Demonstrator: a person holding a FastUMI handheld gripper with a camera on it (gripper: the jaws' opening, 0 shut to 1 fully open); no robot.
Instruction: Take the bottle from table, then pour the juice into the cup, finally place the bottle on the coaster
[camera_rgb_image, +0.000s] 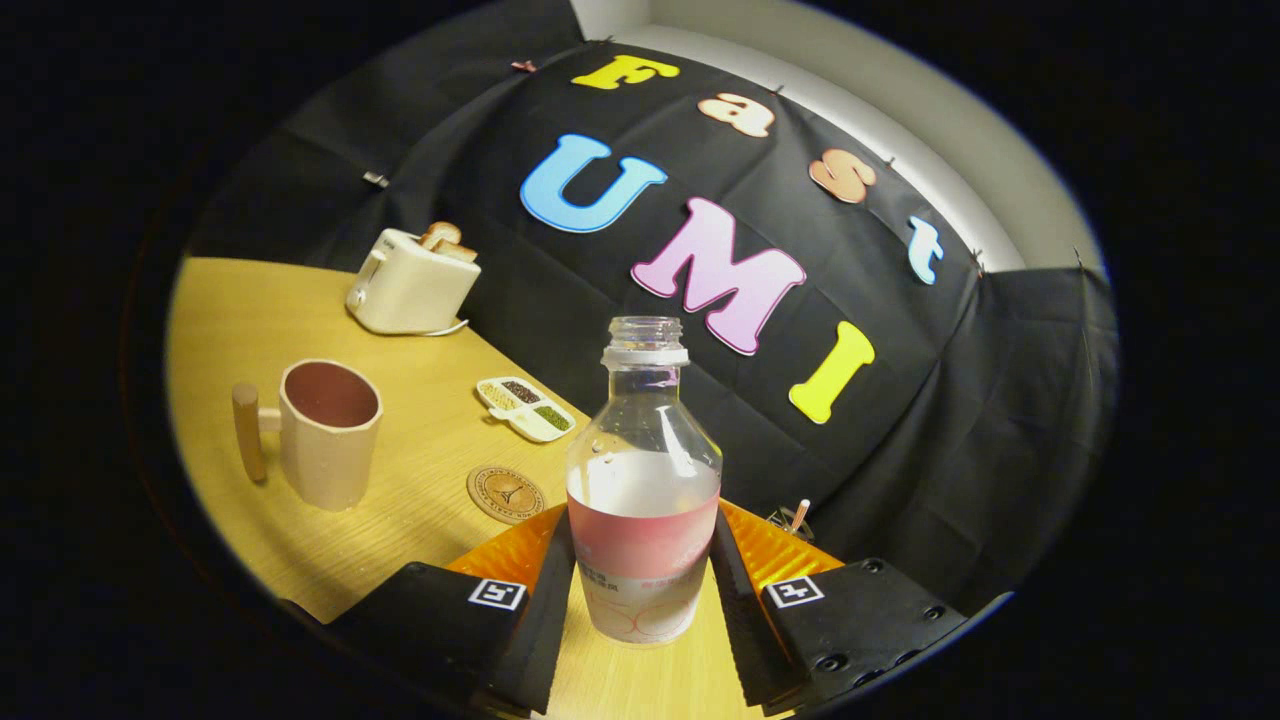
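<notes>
A clear plastic bottle with no cap and a pink label stands between my fingers, holding pale liquid in its lower half. My gripper is shut on it, both fingers pressing its sides at label height. The whole scene looks tilted, and I cannot tell whether the bottle's base rests on the wooden table. A beige cup with a wooden handle stands beyond the fingers to the left, its mouth up. A round cork coaster lies flat between the cup and the bottle, just ahead of the left finger.
A cream toaster with bread slices in it sits at the table's far side by the black cloth wall. A small white divided tray of seeds lies beyond the coaster. The table's edge runs close behind the bottle.
</notes>
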